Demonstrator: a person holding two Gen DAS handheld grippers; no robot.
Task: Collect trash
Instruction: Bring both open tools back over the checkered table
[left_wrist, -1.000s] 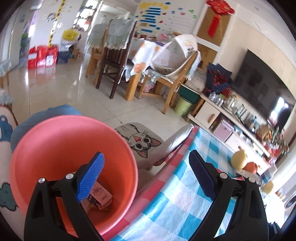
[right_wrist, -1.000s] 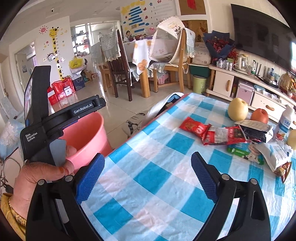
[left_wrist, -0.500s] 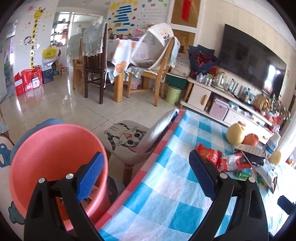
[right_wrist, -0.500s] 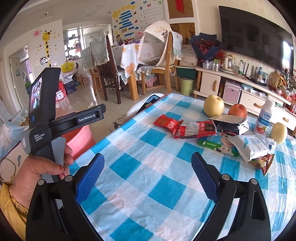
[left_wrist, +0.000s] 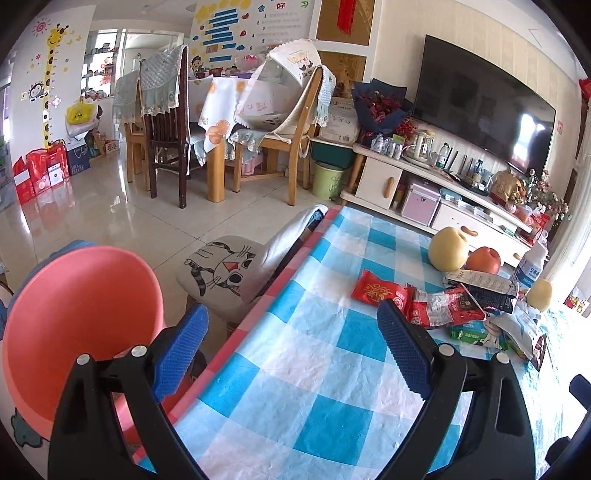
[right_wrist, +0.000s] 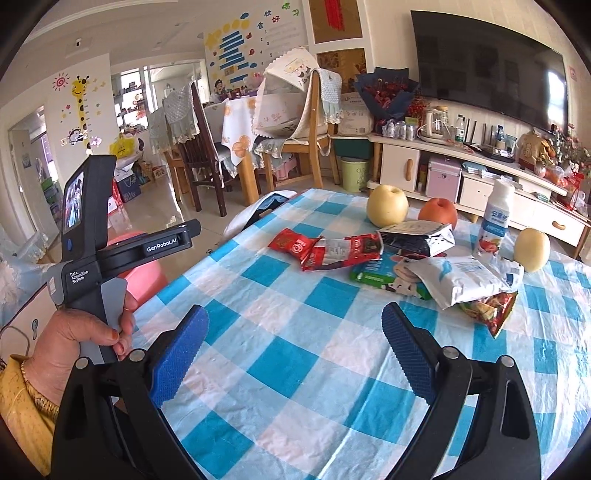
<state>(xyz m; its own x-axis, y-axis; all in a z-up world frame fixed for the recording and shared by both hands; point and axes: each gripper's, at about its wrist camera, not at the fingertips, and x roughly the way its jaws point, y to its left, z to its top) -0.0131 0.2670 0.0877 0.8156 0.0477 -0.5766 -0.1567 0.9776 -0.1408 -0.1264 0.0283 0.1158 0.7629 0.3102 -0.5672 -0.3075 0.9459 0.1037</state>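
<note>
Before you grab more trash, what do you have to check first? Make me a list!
1. Left hand-held gripper open and empty: ok.
2. Right hand-held gripper open and empty: ok.
3. Pink bucket beside the table edge, mouth clear: ok.
4. Red wrapper lying nearest, nothing on top: ok.
5. Fruit and the milk bottle kept out of the grab: ok, they stand behind the wrappers.
6. Room left in the bucket: cannot tell, its bottom is hidden.

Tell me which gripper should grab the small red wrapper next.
Probably left: the left gripper, open and empty, has the small red wrapper closer ahead. The right gripper sits farther back.
</note>
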